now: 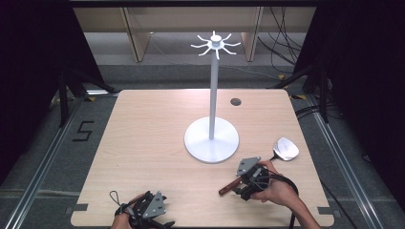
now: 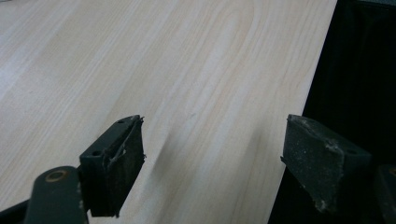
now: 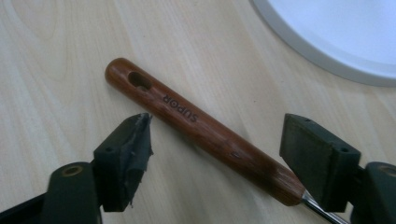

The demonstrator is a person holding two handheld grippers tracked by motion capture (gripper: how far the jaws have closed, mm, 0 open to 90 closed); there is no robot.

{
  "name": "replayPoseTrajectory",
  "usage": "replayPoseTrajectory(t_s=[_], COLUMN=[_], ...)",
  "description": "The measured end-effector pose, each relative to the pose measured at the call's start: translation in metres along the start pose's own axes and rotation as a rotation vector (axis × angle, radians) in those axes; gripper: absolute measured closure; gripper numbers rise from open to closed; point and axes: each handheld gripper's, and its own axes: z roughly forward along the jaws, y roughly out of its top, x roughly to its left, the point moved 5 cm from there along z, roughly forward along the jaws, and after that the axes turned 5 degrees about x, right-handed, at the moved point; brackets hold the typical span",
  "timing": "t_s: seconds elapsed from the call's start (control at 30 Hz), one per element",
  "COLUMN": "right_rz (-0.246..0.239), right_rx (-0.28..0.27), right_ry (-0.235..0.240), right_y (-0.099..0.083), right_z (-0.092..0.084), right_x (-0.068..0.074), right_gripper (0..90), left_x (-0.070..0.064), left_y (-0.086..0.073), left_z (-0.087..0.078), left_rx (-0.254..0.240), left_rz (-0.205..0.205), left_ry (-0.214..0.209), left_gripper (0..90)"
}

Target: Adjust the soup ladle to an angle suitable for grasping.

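Note:
A spatula with a brown wooden handle (image 3: 201, 128) and a shiny metal head (image 1: 285, 149) lies flat on the table near its right front. My right gripper (image 3: 217, 135) hovers over the handle, jaws open on either side of it, pads clear of the wood. In the high view the right gripper (image 1: 242, 185) covers the handle's middle, and the handle's end (image 1: 225, 190) pokes out to the left. The left gripper (image 1: 152, 214) rests at the table's front left, and in its own view the left gripper (image 2: 212, 140) is open with nothing between the jaws.
A white hook stand (image 1: 213, 95) rises from a round base (image 1: 211, 140) at the table's middle; the base rim (image 3: 336, 42) lies just beyond the handle. A dark grommet hole (image 1: 235, 101) sits behind it. The table's front edge (image 2: 299, 116) runs between the left jaws.

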Motion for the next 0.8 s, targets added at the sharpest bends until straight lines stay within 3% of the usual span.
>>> replayPoseTrajectory(t_s=[0.3, 0.4, 0.47, 0.57, 0.67, 0.8], right_rz=[-0.017, 0.002, -0.009, -0.064, -0.042, -0.039], right_rx=[0.042, 0.074, 0.083, 0.110, 0.132, 0.177], right_ry=[0.045, 0.062, 0.079, 0.079, 0.090, 0.103], right_y=[0.000, 0.001, 0.002, 0.005, 0.005, 0.004], right_z=[0.008, 0.010, 0.011, 0.013, 0.012, 0.010], right_x=[-0.002, -0.001, -0.001, -0.003, -0.001, -0.002], right_gripper=[32.7, 31.8, 31.8, 33.4, 34.1, 42.0], left_x=[0.001, 0.000, 0.001, 0.000, 0.000, 0.001], left_y=[0.001, 0.001, 0.001, 0.000, 0.001, 0.001], left_z=[0.000, 0.000, 0.000, 0.000, 0.000, 0.000], left_rx=[-0.003, -0.001, -0.003, 0.001, -0.005, -0.002], left_rz=[0.008, 0.009, 0.009, 0.011, 0.010, 0.009], left_ry=[0.003, -0.004, -0.002, -0.007, -0.004, 0.004], left_gripper=[19.9, 19.8, 19.8, 19.9, 19.9, 19.9])
